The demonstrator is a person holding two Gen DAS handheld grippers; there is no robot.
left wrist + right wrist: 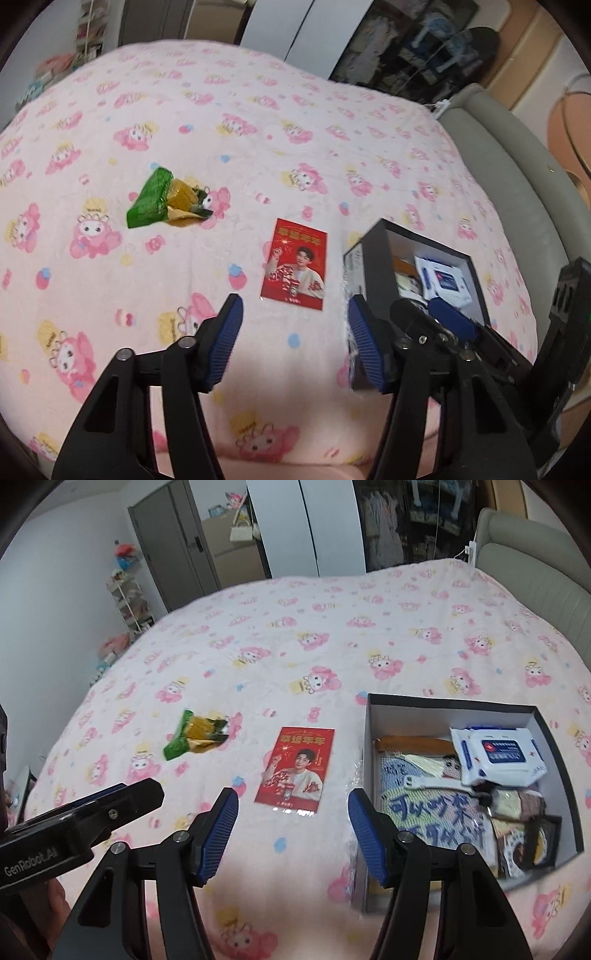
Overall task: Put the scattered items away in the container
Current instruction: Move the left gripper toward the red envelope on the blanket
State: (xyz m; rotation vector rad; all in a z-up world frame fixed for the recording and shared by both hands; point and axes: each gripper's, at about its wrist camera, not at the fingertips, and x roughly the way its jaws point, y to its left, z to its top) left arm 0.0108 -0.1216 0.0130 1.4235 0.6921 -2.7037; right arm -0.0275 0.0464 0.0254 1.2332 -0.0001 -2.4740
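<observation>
At the far left of the right wrist view, the left gripper juts in from the side, its black body marked "GenRobot.AI"; seen from its own camera, the left gripper has its blue-padded fingers spread wide apart with nothing between them, hovering above the pink cartoon-print bedspread. Further out on the bedspread lies a crumpled green and yellow snack wrapper, well apart from the other items and touched by neither gripper. To its right a red photo card showing a person lies flat on the fabric, between the wrapper and the box, just ahead of both pairs of fingers. The right gripper is likewise released, its blue pads held wide and empty, with its right finger overlapping the near left corner of the box in the picture. At the right sits the open dark cardboard box with a pale interior, resting on the bedspread just beside the card. Inside it are a white and blue pack of wet wipes toward the far side, a knitted piece with blue characters along the left, and a few small packets at the right. Beyond the bed's right edge a grey padded headboard rises.
</observation>
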